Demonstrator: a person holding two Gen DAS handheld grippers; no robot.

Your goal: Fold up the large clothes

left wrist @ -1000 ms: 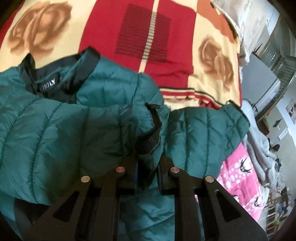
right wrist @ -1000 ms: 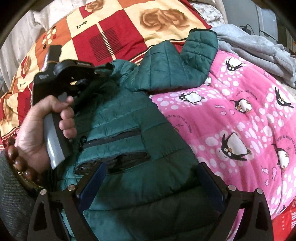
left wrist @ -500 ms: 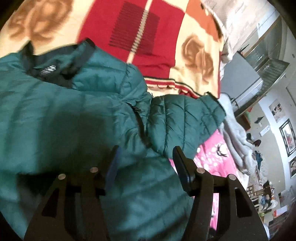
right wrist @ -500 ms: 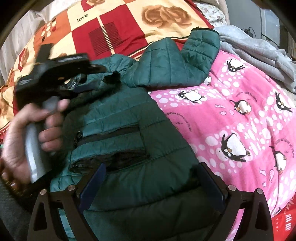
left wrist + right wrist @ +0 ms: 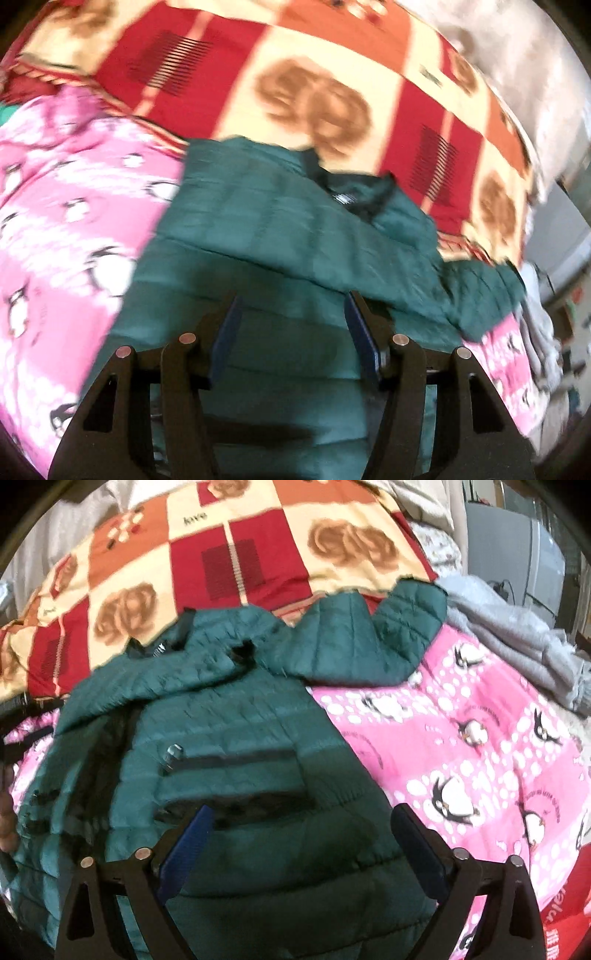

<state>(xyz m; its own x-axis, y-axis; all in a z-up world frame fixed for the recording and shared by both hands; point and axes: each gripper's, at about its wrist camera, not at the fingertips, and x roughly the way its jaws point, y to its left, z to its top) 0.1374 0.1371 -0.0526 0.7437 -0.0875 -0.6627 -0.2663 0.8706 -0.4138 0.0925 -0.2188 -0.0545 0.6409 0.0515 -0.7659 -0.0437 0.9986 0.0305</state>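
Home bedroom | bed spread with a rose-patterned red and cream blanket (image 5: 236,565) and a pink penguin-print quilt (image 5: 480,746) | grey garments (image 5: 524,642) heaped beyond the fingers | framed pictures on a far wall

My teal quilted puffer jacket (image 5: 236,746) lies spread on the bed in front of me, collar at the far end, its front up with two dark zipped pockets showing. Its right sleeve (image 5: 369,642) stretches out far right.
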